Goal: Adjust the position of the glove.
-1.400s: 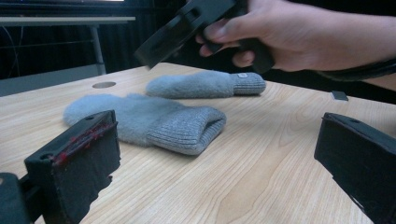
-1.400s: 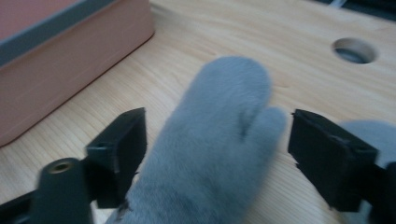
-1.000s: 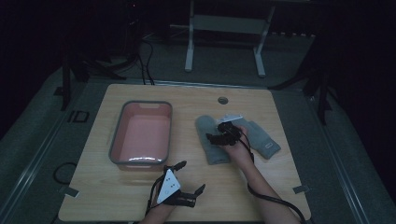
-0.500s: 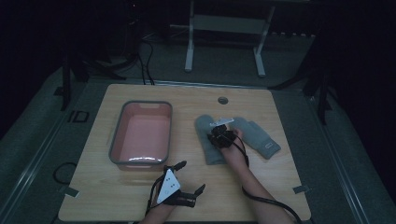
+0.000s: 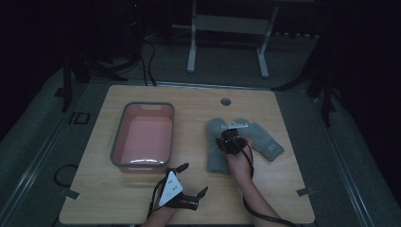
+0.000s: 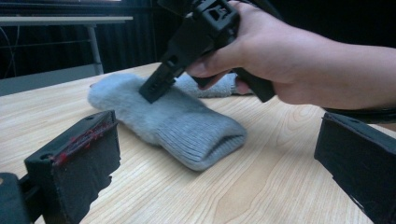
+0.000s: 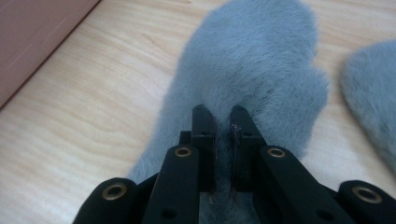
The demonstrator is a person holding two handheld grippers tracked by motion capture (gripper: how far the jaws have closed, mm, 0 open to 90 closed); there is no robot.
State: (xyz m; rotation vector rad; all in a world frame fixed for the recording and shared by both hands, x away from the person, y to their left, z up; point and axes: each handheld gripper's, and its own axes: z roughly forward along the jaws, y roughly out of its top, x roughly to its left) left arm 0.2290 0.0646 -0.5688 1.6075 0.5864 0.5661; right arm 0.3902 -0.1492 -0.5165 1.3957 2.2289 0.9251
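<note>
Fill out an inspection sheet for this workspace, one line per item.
Surface: wooden table, light grain, with a round hole near its far edge.
Job's things: two grey fuzzy mittens; the left mitten lies flat, the right mitten lies beside it, angled away. A pink bin with a grey rim sits to their left, nothing in it.
Clutter: nothing seen.
Grippers: right gripper has its jaws pinched on the left mitten's fur; left gripper is open near the table's near edge, holding nothing.
Cables: a black cable trails from the right gripper along the forearm.
Surroundings: dark room, a metal stand and floor cables behind the table.
</note>
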